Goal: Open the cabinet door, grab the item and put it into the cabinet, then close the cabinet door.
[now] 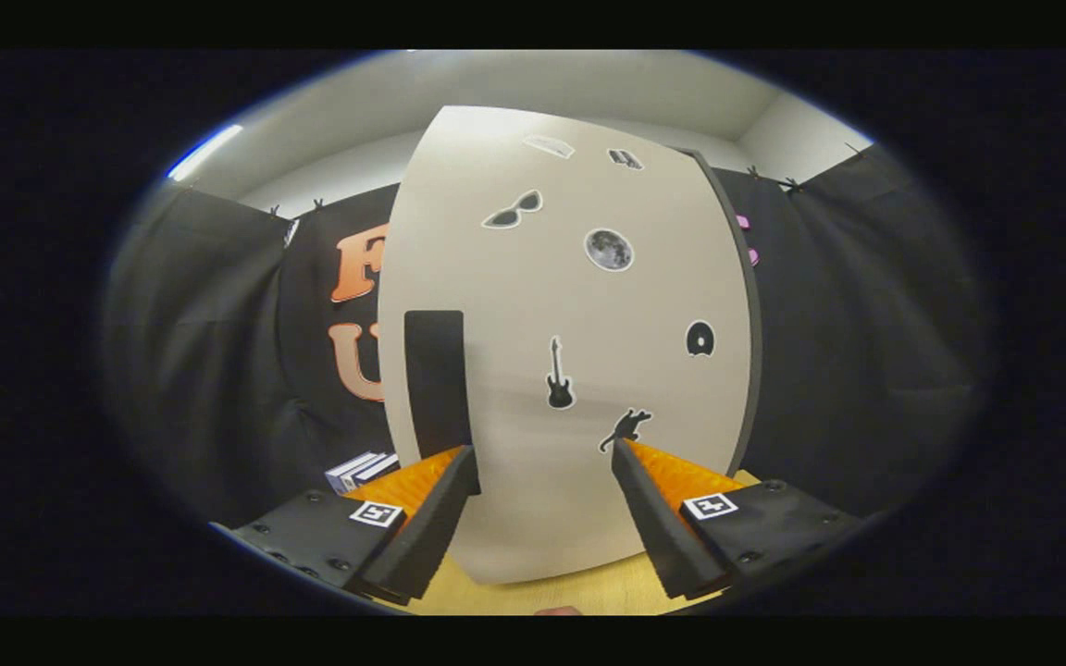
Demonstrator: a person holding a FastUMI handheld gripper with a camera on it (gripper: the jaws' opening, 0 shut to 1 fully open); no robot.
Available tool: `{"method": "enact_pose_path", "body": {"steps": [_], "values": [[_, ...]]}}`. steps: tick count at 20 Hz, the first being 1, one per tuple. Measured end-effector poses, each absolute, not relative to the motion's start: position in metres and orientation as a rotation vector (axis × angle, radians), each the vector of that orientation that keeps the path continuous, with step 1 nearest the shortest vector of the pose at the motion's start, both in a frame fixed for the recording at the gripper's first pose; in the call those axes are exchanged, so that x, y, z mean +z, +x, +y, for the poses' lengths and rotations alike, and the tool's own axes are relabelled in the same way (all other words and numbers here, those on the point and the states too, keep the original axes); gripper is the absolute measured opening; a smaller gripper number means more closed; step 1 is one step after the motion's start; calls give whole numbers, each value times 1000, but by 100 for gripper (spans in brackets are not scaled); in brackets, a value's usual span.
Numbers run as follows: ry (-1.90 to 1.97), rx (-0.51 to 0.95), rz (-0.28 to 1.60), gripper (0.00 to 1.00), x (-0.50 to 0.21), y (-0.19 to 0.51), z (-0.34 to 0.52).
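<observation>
A pale cabinet door (570,305) stands shut right in front of me, dotted with small stickers such as a guitar (559,375) and a moon (609,250). A dark vertical handle (436,384) sits near the door's left edge, just above my left fingertip. My gripper (544,455) is open, its fingers spread wide and close to the door's lower part, with nothing between them. A small white and dark box (362,470) lies on the table left of the cabinet, beyond my left finger.
The cabinet stands on a light wooden table (551,597). Black cloth walls hang behind and on both sides. The cabinet's dark side edge (746,324) runs down the right.
</observation>
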State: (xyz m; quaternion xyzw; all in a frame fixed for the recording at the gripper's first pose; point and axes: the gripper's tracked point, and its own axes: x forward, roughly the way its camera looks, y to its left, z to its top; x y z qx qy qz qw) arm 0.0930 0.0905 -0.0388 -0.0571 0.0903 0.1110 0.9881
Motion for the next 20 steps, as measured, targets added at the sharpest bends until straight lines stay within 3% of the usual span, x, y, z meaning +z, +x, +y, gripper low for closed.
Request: {"method": "enact_pose_path", "body": {"steps": [20], "values": [[-111, 148, 204, 95, -57, 173, 128]]}}
